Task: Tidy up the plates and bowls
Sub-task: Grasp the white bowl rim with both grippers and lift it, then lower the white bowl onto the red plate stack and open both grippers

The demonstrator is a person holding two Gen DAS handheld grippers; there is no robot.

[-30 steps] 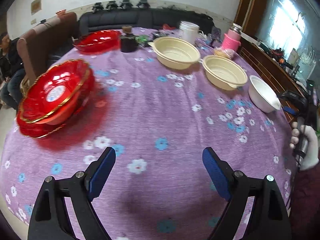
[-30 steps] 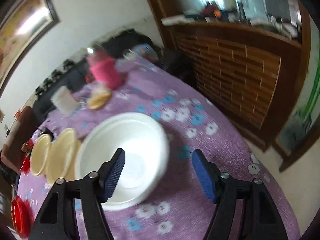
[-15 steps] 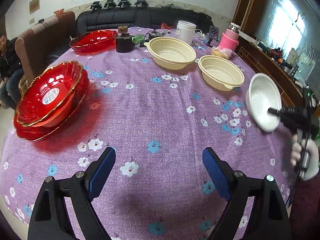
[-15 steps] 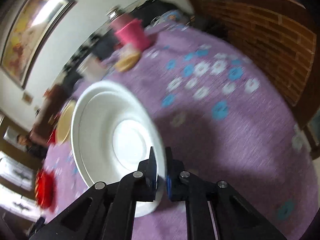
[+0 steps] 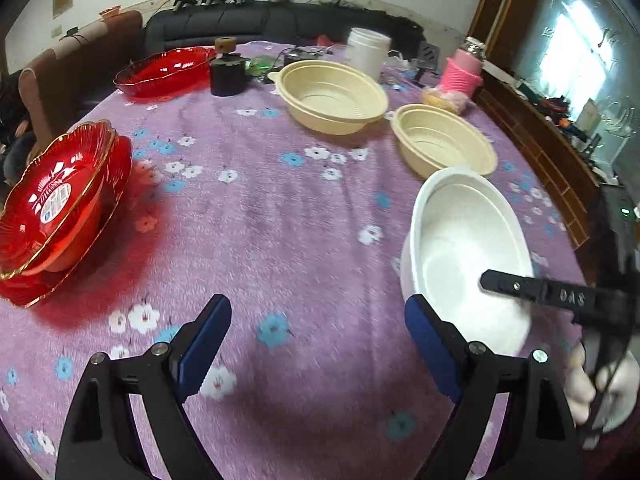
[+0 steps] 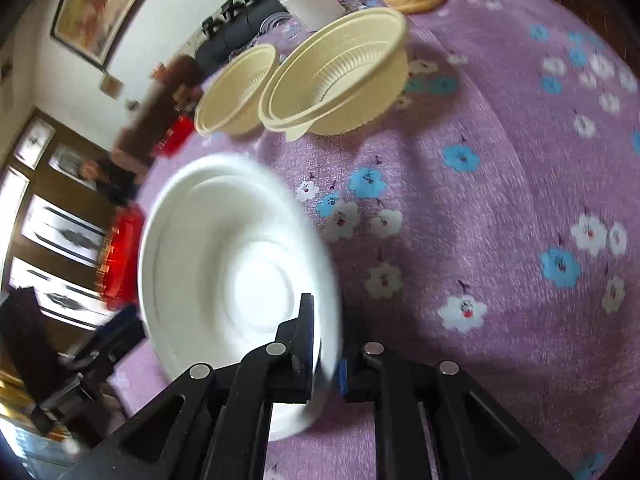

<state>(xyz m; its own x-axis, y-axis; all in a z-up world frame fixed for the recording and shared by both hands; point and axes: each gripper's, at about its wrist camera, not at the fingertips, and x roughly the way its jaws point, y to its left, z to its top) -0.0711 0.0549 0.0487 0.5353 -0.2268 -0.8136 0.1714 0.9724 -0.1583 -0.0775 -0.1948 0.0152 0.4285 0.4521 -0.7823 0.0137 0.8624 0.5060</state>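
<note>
Right wrist view — smooth round white bowl (image 6: pixel 224 264), rim pinched — fuzzy floral tablecloth (image 6: pixel 500 208)

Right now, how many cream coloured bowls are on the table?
2. The larger cream bowl sits toward the far side near the white jar; the smaller cream bowl sits to its right, just beyond the white bowl. Both look single; nested ones can't be excluded.

Ahead of my left gripper (image 5: pixel 318 350) the purple tablecloth (image 5: pixel 280 216) lies bare through the middle, so there is open passage there. The stacked red plates (image 5: pixel 56 208) block the left edge. The white bowl (image 5: pixel 468 256), pinched at its rim by my right gripper (image 6: pixel 326 354), crowds the right side, just beside my left gripper's right finger. Two cream bowls (image 5: pixel 334 96) (image 5: pixel 444 148) close off the far right, with a black jar (image 5: pixel 228 72) and another red dish (image 5: pixel 164 70) behind.
</note>
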